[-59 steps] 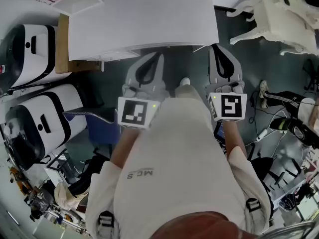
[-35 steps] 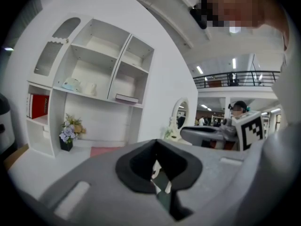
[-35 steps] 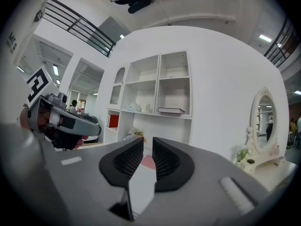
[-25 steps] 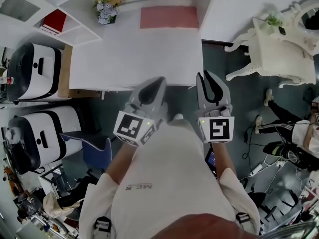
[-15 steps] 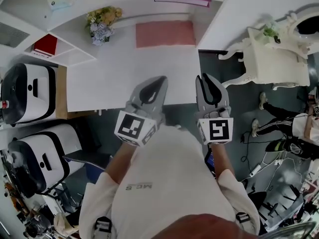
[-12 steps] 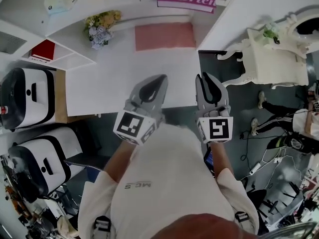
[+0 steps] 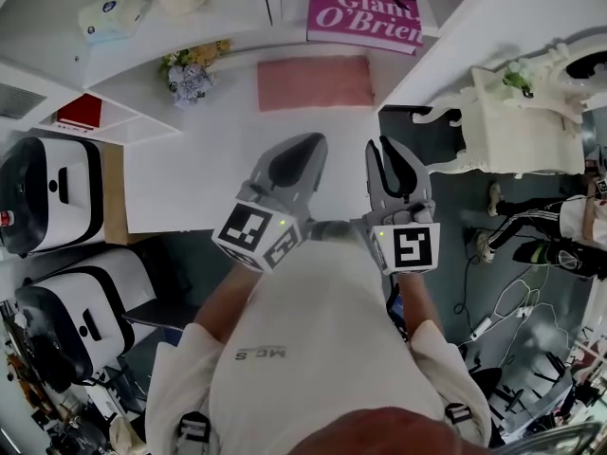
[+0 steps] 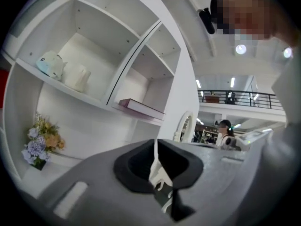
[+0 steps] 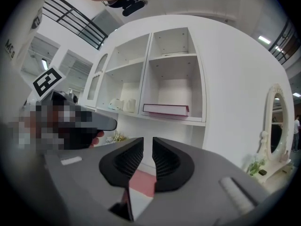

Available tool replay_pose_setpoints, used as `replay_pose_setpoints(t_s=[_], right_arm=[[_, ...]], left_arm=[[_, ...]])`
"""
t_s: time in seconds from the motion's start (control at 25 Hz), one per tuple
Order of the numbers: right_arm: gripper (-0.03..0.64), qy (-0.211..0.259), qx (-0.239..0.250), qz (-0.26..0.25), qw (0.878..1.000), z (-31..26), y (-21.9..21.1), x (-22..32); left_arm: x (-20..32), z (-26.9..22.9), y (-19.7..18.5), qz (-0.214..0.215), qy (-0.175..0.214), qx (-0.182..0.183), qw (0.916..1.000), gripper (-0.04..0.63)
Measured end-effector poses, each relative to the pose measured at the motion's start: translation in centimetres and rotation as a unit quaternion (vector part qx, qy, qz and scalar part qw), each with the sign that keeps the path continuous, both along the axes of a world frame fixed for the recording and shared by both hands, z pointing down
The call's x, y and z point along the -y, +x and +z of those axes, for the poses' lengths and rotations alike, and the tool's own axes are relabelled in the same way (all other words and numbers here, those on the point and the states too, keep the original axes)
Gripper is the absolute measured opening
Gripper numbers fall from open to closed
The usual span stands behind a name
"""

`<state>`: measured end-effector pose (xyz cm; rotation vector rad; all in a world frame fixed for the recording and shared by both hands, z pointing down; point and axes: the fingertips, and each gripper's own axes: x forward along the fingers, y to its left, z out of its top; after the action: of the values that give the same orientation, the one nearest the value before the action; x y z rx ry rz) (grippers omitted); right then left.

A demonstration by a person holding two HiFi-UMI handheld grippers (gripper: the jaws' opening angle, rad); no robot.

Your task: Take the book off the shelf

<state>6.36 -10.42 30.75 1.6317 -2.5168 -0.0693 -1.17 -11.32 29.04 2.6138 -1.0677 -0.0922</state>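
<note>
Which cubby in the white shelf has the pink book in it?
The lower right cubby: the pink book lies flat in it. Its left neighbour holds a pale blue thing and a cream cup; the upper ones look empty.

Shelf: a white shelf (image 9: 200,74) stands along the far edge of the worktop, split into open compartments by upright dividers.
Right compartment: a magenta book (image 9: 165,109) lies flat on the board, alone there.
Left compartment: a pale blue object (image 8: 51,64) and a cream pot (image 8: 77,78) sit side by side, the blue one to the left.
Worktop: the white worktop (image 7: 218,173) runs from the foot of the shelf to the near edge.
Far side, right: a pink mat (image 7: 315,83) lies flat on it, below the book's compartment.
Far side, left: a small bunch of flowers (image 7: 194,64), yellow and lilac, stands left of the mat and apart from it.
Low side compartment, far left: a red item (image 7: 81,112) lies flat inside.
</note>
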Motion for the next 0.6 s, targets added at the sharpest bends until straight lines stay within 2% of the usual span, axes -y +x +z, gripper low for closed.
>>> replay_pose_setpoints(t_s=[0.04, 0.24, 0.4, 0.48, 0.6], right_arm=[[0.060, 0.002, 0.003, -0.001, 1.000, -0.1, 0.0, 0.2], [0.060, 0.000, 0.001, -0.012, 1.000, -0.1, 0.4, 0.9], [0.058, 0.003, -0.006, -0.017, 1.000, -0.3, 0.9, 1.4], [0.058, 0.007, -0.004, -0.021, 1.000, -0.5, 0.8, 1.7], [0.058, 0.011, -0.001, -0.026, 1.000, -0.7, 0.8, 2.1]], left_arm=[[0.3, 0.0, 0.0, -0.004, -0.005, -0.007, 1.0000, 0.033], [2.1, -0.8, 0.2, -0.016, -0.048, -0.073, 0.9961, 0.049], [3.9, -1.5, 1.1, -0.005, -0.063, -0.104, 0.9925, 0.138], [4.8, -2.1, 1.2, 0.002, -0.078, -0.132, 0.9882, 0.159], [6.3, -2.9, 1.4, 0.008, -0.110, -0.191, 0.9754, 0.192]])
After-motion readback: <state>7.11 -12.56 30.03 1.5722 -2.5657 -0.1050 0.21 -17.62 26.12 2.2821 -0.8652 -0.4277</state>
